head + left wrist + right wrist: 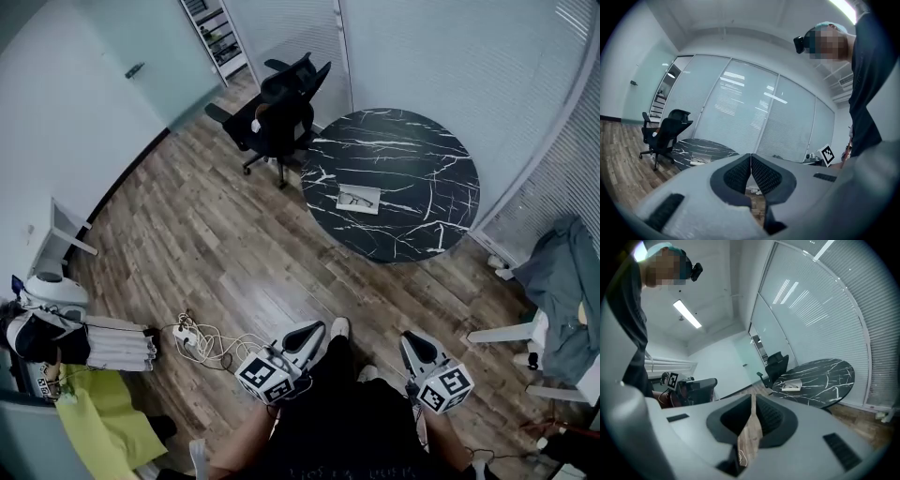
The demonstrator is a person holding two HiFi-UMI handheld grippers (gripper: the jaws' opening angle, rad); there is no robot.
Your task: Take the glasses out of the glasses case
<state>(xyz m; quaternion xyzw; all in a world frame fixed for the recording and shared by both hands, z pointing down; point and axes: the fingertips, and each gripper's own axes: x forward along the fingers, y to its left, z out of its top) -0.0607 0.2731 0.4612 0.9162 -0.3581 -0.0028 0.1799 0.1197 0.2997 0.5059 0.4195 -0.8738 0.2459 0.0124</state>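
The glasses case (pixel 359 199) lies open on the round black marble table (pixel 412 159), far ahead of me, with what looks like glasses inside it. It also shows small in the left gripper view (pixel 698 161) and the right gripper view (pixel 791 385). Both grippers are held close to my body, well short of the table. My left gripper (pixel 314 330) (pixel 751 157) has its pads pressed together and holds nothing. In my right gripper (pixel 412 339) (pixel 752 399), a narrow slit of floor shows between the jaws, and it is empty too.
A black office chair (pixel 281 112) stands at the table's left. White cables and a power strip (pixel 192 337) lie on the wood floor near my feet. A grey garment (pixel 562 281) hangs over a seat at the right, and a yellow cloth (pixel 94 412) is at the lower left.
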